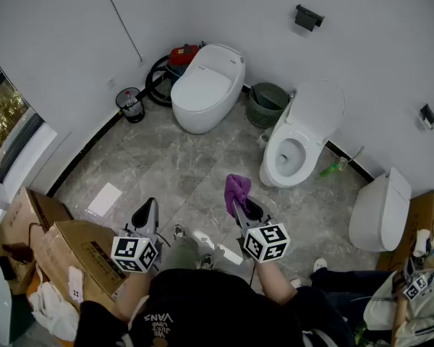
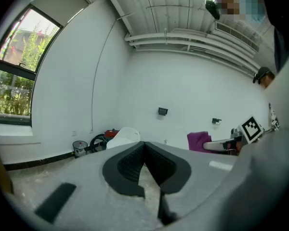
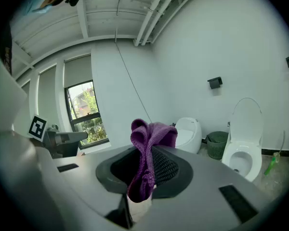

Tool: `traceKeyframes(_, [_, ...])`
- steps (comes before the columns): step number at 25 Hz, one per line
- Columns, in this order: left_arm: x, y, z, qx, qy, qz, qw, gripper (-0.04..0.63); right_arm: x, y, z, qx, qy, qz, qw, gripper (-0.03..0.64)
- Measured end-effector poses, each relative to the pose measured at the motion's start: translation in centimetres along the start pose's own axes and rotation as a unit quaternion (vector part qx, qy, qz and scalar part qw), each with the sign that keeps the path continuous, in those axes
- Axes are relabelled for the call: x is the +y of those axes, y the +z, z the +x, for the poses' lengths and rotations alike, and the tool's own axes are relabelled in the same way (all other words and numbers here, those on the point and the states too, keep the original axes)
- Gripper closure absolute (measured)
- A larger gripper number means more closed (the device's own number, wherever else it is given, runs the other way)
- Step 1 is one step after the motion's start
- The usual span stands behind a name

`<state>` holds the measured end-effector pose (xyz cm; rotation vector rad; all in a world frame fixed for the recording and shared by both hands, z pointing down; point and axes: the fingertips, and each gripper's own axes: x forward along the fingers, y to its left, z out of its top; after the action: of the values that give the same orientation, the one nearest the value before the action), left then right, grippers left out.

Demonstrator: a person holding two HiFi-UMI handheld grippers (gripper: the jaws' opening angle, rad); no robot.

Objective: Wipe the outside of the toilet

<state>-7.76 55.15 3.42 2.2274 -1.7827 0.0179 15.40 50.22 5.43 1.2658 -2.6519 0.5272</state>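
Evidently the right gripper (image 3: 144, 170) clamped the purple cloth (image 3: 151, 138) to wipe the toilet (image 1: 298, 144). The left gripper (image 2: 144, 165), jaws together, held nothing.

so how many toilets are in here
3 toilets: closed toilet by the far wall, lid-up toilet beside the bin, third toilet at the right. More may be out of frame.

A closed toilet (image 1: 206, 85) is standing at the back, an open toilet (image 1: 296, 139) to its right, a basket (image 1: 267, 105) sitting between them. A third toilet (image 1: 380, 212) is standing farther right, boxes (image 1: 72, 251) lying near left. A cloth (image 1: 237, 189) is sitting in the right tool (image 1: 236, 204), before the open toilet.
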Motion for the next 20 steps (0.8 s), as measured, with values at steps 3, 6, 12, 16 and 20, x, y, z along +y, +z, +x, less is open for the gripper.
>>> traceKeyframes(3, [0.2, 0.3, 1.3, 0.002, -0.005, -0.003, 1.0000, 0.592, -0.6, 0.7, 0.9, -0.003, 0.002, 0.008, 1.000, 0.549])
traceKeyframes(6, [1.8, 0.1, 1.9, 0.003, -0.008, -0.006, 0.9999, 0.592, -0.2, 0.9, 2.4, -0.008, 0.004, 0.017, 1.000, 0.548])
traceKeyframes(12, [6.5, 0.5, 5.1, 0.010, -0.010, -0.018, 0.9997, 0.592, -0.3, 2.3, 7.2, -0.005, -0.011, 0.020, 1.000, 0.548])
traceKeyframes(16, [9.9, 1.9, 8.0, 0.011, -0.016, -0.019, 0.9996, 0.592, -1.0, 3.7, 11.3, -0.004, -0.032, 0.028, 0.999, 0.546])
traceKeyframes(20, [13.9, 2.8, 10.4, 0.014, -0.024, -0.021, 0.9994, 0.592, -0.9, 4.9, 15.6, -0.009, -0.050, 0.039, 0.998, 0.546])
